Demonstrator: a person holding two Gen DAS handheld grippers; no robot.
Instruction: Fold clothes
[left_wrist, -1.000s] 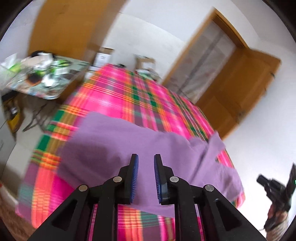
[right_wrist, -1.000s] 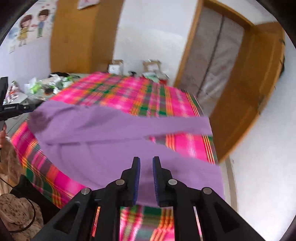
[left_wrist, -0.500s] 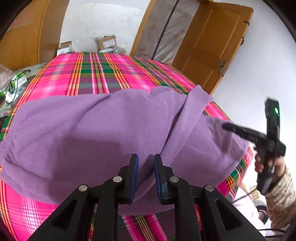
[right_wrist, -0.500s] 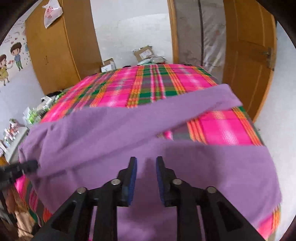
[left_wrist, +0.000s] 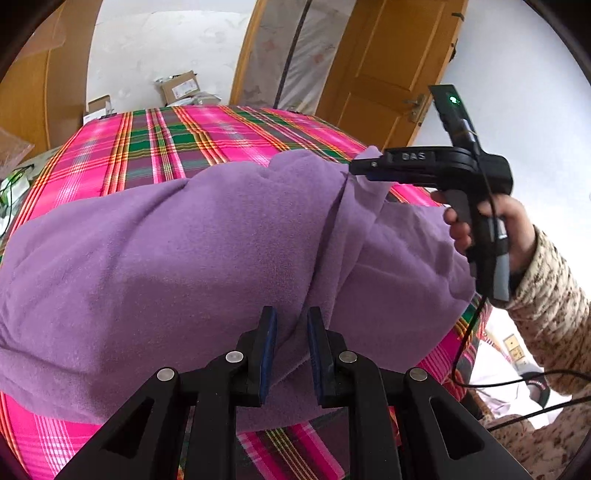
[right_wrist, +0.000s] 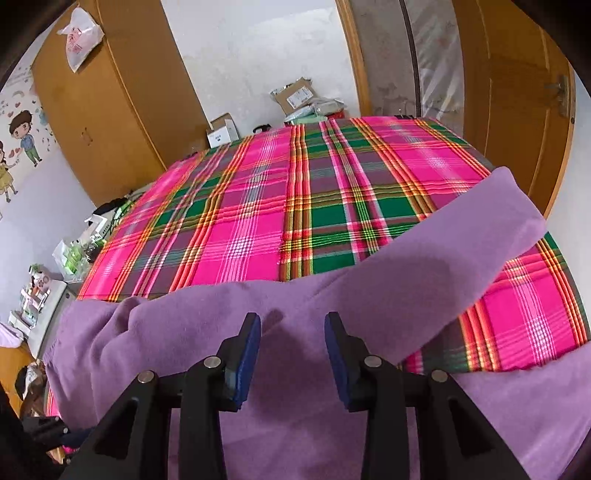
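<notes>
Purple garment (left_wrist: 192, 251) lies spread on the plaid bedspread (right_wrist: 258, 206), long axis across the bed's near edge — one sleeve (right_wrist: 461, 240) runs diagonally toward the far right corner. Half a second ago the right gripper (right_wrist: 291, 343) had its jaws close together; they now stand wide apart over the cloth, holding nothing. Left gripper (left_wrist: 290, 343): jaws unchanged, a narrow gap with a fold of fabric between them — whether they pinch it, cannot tell. The right hand (left_wrist: 495, 225) appears in the left view.
</notes>
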